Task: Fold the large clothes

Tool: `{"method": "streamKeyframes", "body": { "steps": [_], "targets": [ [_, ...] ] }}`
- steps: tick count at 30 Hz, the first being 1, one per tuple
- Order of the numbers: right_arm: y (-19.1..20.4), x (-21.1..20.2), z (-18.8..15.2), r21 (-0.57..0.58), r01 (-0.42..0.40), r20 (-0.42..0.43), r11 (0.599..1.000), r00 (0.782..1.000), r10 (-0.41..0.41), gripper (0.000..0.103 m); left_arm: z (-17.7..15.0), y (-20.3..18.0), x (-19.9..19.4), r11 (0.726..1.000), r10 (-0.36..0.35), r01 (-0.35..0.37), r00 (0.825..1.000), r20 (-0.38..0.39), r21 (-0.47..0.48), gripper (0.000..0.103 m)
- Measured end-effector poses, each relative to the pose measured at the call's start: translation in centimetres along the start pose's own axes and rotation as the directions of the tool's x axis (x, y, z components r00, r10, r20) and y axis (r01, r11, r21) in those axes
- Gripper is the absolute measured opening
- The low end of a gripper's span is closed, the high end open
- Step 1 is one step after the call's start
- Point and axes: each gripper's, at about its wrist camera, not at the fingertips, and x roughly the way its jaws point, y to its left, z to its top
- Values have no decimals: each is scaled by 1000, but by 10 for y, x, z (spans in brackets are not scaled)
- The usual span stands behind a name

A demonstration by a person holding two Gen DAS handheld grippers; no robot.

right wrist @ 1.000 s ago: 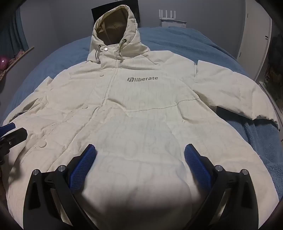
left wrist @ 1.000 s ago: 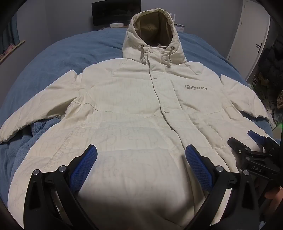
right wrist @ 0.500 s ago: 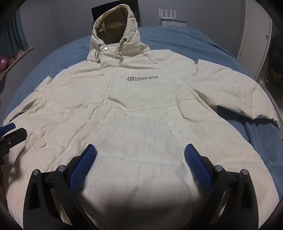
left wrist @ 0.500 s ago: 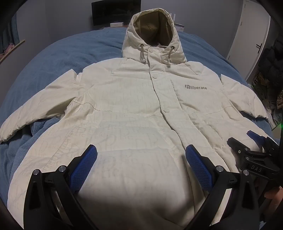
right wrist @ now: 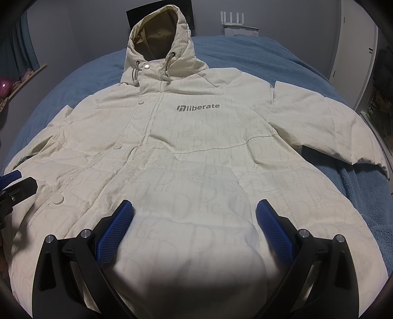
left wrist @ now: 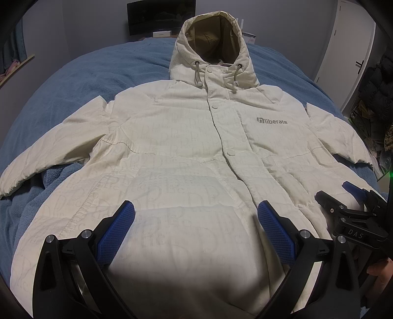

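The cream hooded jacket [left wrist: 186, 147] lay spread face up on the bed [left wrist: 86, 73], front buttoned, both sleeves out to its sides and its hood [left wrist: 213, 44] pointing toward the far end of the bed. A grey "liberate" logo [right wrist: 198, 107] sat on the chest, just beside the button placket, and two drawcords hung below the hood opening. The jacket's hem was nearest to me, partly lost in the dark lower edge of both views.

I had the left gripper [left wrist: 196, 228] over the jacket's lower front, on the side away from the logo, its blue fingers [left wrist: 117, 233] spread wide with only fabric showing between them; I could not tell whether they touched the cloth. The right gripper [right wrist: 195, 227] was over the lower front below the logo, fingers [right wrist: 275, 233] equally spread and holding nothing. Each gripper showed at the edge of the other's view, near the jacket's hem.

Beyond the hood, a dark screen [left wrist: 161, 16] stood against the wall. Past the jacket's logo-side sleeve stood a white door [left wrist: 348, 49].
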Motion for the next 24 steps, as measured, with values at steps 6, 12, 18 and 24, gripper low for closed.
{"method": "streamKeyframes", "body": {
  "steps": [6,12,18,24],
  "targets": [
    [0,0,0,0,0,-1,1000,1000,0,96,3,1,3,1000,-2,2,1000,-4,-1,97],
    [0,1,0,1,-1,-2,1000,1000,1,96,3,1,3,1000,-2,2,1000,-4,-1,97],
    [-1,1,0,1,-1,-2,1000,1000,1,96,3,1,4,1000,-3,3,1000,-4,-1,97],
    [-1,1,1,2,-3,-3,1000,1000,3,96,3,1,4,1000,-2,2,1000,-5,-2,97]
  ]
}}
